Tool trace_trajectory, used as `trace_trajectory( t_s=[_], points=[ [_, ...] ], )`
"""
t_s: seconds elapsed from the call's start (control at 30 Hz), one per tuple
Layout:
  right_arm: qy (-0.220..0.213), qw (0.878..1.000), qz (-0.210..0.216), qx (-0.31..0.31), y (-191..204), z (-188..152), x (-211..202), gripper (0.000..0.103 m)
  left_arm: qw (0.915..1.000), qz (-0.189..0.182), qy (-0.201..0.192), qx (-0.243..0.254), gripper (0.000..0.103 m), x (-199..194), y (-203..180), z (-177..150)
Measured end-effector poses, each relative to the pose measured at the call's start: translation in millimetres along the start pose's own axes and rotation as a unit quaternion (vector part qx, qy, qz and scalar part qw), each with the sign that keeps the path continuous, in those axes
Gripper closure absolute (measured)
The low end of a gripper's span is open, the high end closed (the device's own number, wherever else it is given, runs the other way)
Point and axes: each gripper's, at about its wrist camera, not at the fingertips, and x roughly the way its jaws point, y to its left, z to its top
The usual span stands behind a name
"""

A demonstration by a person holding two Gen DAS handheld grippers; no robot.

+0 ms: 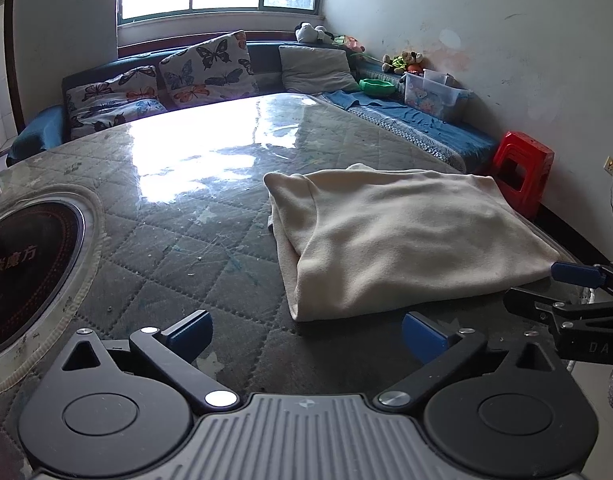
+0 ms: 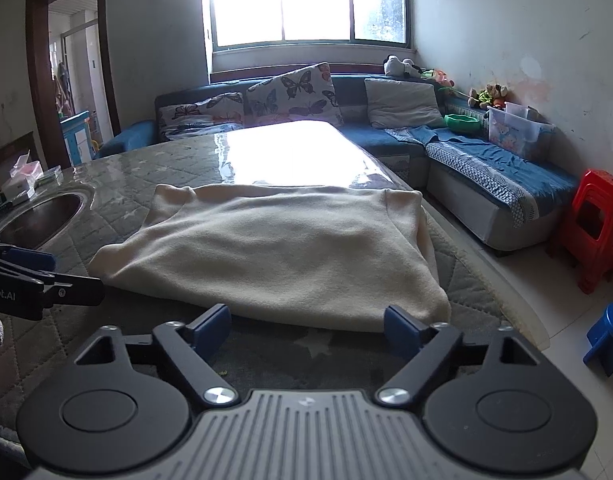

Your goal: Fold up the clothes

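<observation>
A cream garment (image 1: 402, 236) lies folded into a flat rectangle on the quilted table (image 1: 178, 248). In the right wrist view the same cream garment (image 2: 274, 256) fills the middle, its near folded edge just ahead of the blue pads. My left gripper (image 1: 306, 338) stands open over bare table, just short of the garment's near left corner, with nothing between its jaws. My right gripper (image 2: 308, 326) is open too, its pads just short of the near edge, not pressing the cloth. The right gripper (image 1: 574, 292) also shows at the right edge of the left wrist view.
A round inset hotplate (image 1: 22, 276) sits in the table at the left. A blue corner sofa (image 2: 486, 168) with butterfly cushions wraps the far side. Red stools (image 2: 594, 224) and a blue stool (image 2: 606, 336) stand on the floor to the right. Small boxes (image 2: 18, 184) crowd the far left edge.
</observation>
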Motion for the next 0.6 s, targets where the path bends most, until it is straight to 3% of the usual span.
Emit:
trace_trajectory(
  t_s=[0.3, 0.6],
  points=[
    [-0.003, 1.000, -0.001, -0.009, 6, -3, -5, 0.004, 1.0000, -0.001, 0.003, -0.002, 0.000, -3, -3, -4],
    [-0.002, 1.000, 0.000, -0.020, 13, -7, -9, 0.000, 1.0000, 0.000, 0.001, -0.003, 0.000, -7, -5, -9]
  ],
)
